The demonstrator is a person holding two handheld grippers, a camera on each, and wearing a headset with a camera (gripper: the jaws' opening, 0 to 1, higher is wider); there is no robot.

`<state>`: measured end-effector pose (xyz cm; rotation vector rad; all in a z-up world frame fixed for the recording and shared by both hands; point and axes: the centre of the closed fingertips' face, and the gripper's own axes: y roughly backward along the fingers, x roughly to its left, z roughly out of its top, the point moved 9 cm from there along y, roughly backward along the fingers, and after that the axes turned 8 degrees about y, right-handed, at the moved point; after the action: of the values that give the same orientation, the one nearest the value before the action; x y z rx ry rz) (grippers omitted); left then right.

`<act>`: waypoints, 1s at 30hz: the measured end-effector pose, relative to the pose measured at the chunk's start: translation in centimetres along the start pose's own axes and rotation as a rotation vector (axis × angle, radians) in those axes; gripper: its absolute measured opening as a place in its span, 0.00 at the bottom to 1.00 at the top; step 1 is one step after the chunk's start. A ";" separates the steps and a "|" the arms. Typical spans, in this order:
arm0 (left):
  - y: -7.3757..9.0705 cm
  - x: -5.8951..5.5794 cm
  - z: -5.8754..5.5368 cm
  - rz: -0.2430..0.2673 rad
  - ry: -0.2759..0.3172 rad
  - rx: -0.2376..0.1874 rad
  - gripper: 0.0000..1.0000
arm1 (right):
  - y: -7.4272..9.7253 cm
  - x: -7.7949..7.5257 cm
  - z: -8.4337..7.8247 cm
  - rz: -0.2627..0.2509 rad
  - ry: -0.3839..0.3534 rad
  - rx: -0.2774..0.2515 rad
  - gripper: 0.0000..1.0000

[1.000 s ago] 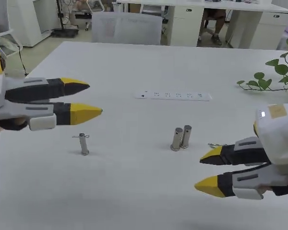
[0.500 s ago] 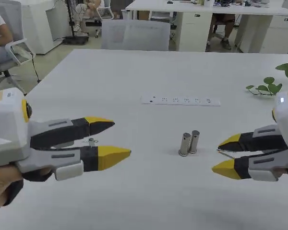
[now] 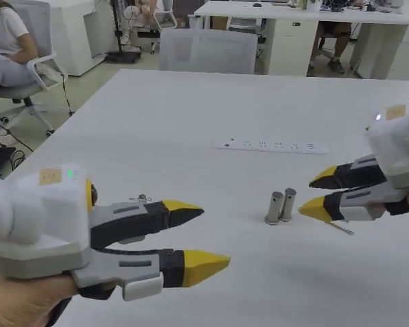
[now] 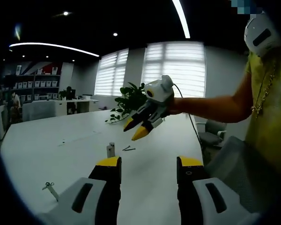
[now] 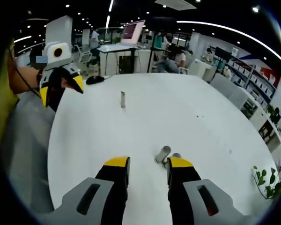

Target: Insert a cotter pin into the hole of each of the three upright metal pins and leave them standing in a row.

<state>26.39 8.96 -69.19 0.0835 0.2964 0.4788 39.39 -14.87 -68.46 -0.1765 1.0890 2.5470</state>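
Two bare metal pins (image 3: 281,206) stand upright side by side at mid-table, also in the right gripper view (image 5: 163,153) just past my jaws. My right gripper (image 3: 312,196) hovers open and empty just to their right. A loose cotter pin (image 3: 341,228) lies on the table under it. The third pin (image 3: 142,198), with a cotter pin through its top, stands to the left, mostly hidden behind my left gripper (image 3: 208,236), which is open and empty. That third pin (image 5: 122,99) stands alone in the right gripper view, and shows low and to the left in the left gripper view (image 4: 49,187).
A white power strip (image 3: 269,145) lies beyond the pins. A grey chair (image 3: 208,51) stands at the table's far edge, and a person sits at the far left. A potted plant (image 4: 131,96) trails over the table's right side.
The right gripper has moved in toward the two bare pins, over the loose cotter pin. The left gripper has come forward and now covers the third pin. The head camera has also shifted.
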 end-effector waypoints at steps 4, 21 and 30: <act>-0.3 -0.2 -0.9 -0.009 0.002 0.028 0.46 | -1.3 -1.0 0.1 0.015 0.014 0.039 0.33; -0.3 -0.1 -2.4 -0.027 0.017 0.076 0.46 | -6.7 -2.8 0.0 0.087 0.056 0.171 0.29; -0.3 0.2 -2.5 -0.024 0.021 0.076 0.45 | -7.9 -2.8 -0.2 0.105 0.059 0.227 0.26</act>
<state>25.97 8.82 -71.64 0.1486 0.3362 0.4445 44.98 -10.78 -73.22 -0.1385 1.4340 2.4969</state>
